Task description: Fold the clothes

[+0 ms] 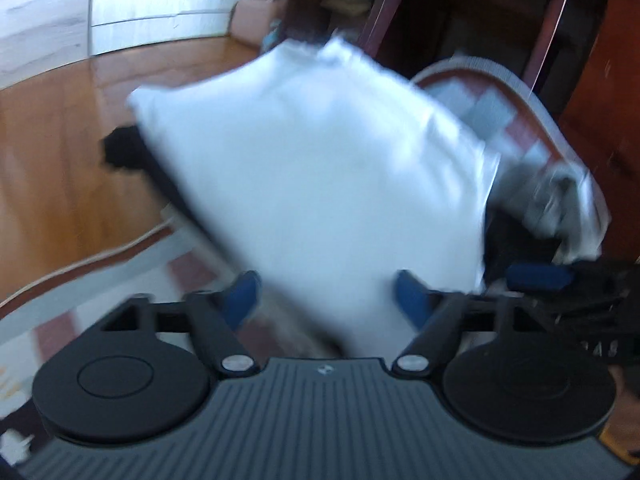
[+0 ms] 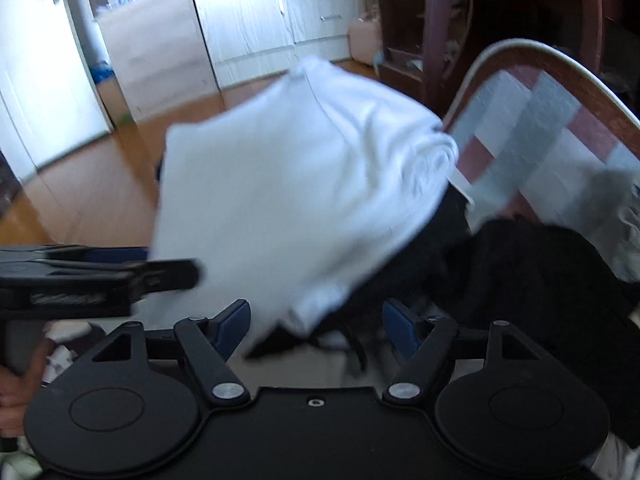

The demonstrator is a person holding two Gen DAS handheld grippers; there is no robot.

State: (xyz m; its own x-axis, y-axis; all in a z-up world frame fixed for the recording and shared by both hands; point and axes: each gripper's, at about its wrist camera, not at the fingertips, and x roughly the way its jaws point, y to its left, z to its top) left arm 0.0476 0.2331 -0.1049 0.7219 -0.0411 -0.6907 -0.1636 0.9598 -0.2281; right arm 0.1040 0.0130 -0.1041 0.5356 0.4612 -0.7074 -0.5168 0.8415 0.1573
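Above the white garment (image 1: 312, 176), both tools (image 1: 326, 300) (image 2: 316, 324) tilt downward, jaws wide, empty.

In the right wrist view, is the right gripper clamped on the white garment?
No. The right gripper stands with its blue pads wide apart, and the white garment lies ahead of them, its near edge between the pads but unpinched.

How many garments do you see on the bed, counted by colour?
White: 1, the folded white garment
Black: at least 1, the black clothing partly under it
Grey: 1, the crumpled grey garment
Total: 3, though blur may hide more.
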